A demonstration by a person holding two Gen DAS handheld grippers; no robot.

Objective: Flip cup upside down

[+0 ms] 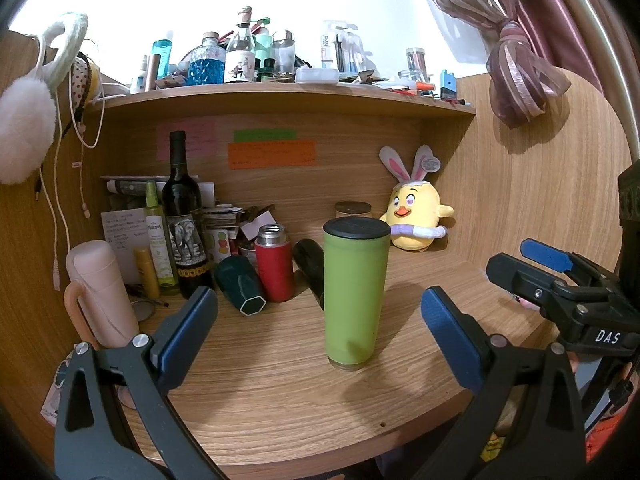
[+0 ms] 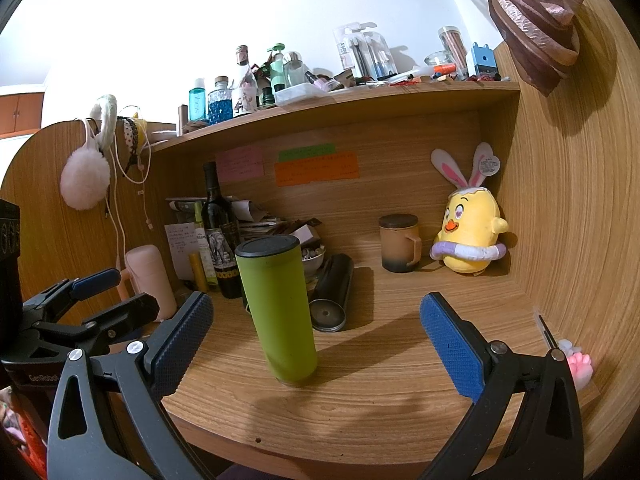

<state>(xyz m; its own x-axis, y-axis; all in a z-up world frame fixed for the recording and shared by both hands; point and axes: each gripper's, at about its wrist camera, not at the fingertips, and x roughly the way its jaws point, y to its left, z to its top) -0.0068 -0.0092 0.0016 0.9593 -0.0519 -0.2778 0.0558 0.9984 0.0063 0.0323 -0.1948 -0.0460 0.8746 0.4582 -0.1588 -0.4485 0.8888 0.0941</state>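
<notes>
Cup [image 1: 356, 296]: lime-green body, black end cap on top. Gripper pads [image 1: 188, 328]: blue, fine diamond texture; arms black. Desk [image 1: 280, 380]: light brown wood grain. Flask [image 1: 274, 266], at 10 o'clock from the cup: red, silver neck. Wine bottle [image 1: 184, 216], at 10 o'clock: dark glass, black-and-white elephant label. Plush chick [image 2: 470, 236], at 2 o'clock: yellow, orange beak, white-and-pink ears. Notes [image 1: 272, 155], at 12 o'clock: orange, green, pink.
</notes>
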